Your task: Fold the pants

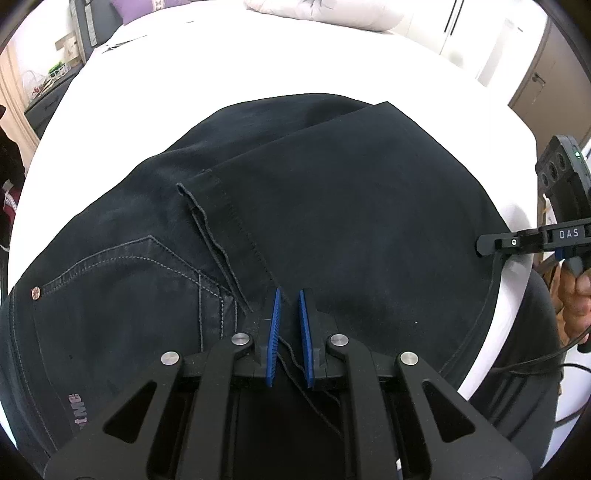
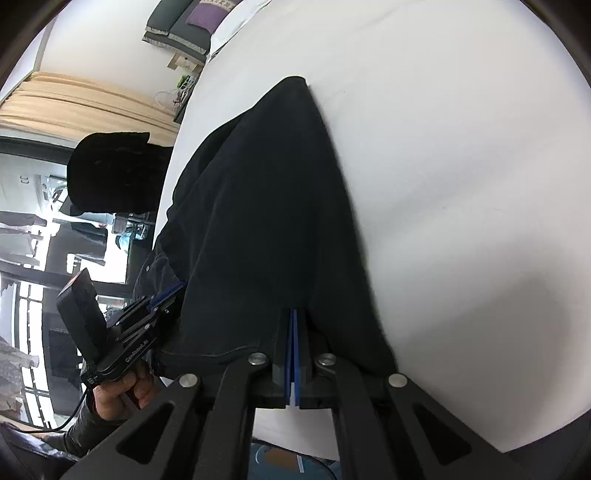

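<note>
Dark navy pants [image 1: 332, 206] lie on a white bed [image 1: 258, 66], the legs folded back over the seat with its back pocket [image 1: 122, 280]. My left gripper [image 1: 289, 295] is slightly open just above the hem edge [image 1: 240, 225], with loose threads between its blue pads [image 1: 274, 325]. My right gripper [image 2: 294, 314] is shut on the pants' fabric edge [image 2: 266, 229] at the bed's near side. It also shows in the left wrist view [image 1: 484, 245], at the pants' right edge. The left gripper shows in the right wrist view [image 2: 173, 291].
White pillows [image 1: 321, 11] lie at the bed's far end. A dark nightstand [image 1: 44, 107] stands left of the bed and closet doors [image 1: 535, 85] on the right. A dark cable [image 1: 491, 306] hangs from the right gripper.
</note>
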Tool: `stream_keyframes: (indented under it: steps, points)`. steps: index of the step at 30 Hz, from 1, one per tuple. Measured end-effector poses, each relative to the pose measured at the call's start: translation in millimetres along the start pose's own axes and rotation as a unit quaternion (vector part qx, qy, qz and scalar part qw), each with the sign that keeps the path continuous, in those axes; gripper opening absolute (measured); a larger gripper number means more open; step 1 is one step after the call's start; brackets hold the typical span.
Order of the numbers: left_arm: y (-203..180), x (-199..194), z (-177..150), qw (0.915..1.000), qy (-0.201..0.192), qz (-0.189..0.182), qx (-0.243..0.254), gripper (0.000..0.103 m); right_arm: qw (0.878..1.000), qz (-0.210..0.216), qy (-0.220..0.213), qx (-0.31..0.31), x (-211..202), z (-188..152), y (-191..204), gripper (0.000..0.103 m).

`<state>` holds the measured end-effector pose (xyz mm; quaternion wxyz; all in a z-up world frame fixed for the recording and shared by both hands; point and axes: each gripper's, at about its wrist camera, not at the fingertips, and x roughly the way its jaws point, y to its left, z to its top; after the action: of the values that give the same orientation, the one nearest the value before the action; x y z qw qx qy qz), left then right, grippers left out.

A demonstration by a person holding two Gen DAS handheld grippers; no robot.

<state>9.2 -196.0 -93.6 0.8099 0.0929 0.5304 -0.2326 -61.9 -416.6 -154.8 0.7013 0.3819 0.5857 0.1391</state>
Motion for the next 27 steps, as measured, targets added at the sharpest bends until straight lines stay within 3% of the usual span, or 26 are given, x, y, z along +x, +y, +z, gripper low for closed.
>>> stream_keyframes:
  steps: [23,25,27]
  points:
    - [3.0,-8.2,-5.1,0.9999,-0.012,0.000,-0.007,0.011,0.995,-0.099,-0.021,-0.020,-8.4,5.7,21.4,0.000]
    - [6.5,-10.6,-6.2,0.9998,-0.014,-0.006,-0.013,0.011,0.995,-0.095,-0.023,-0.025,-11.2,5.1,29.0,0.017]
    - [14.4,-15.6,-8.8,0.9994,-0.015,-0.010,-0.029,0.011,0.996,-0.077,-0.035,-0.037,-16.2,4.1,42.5,0.057]
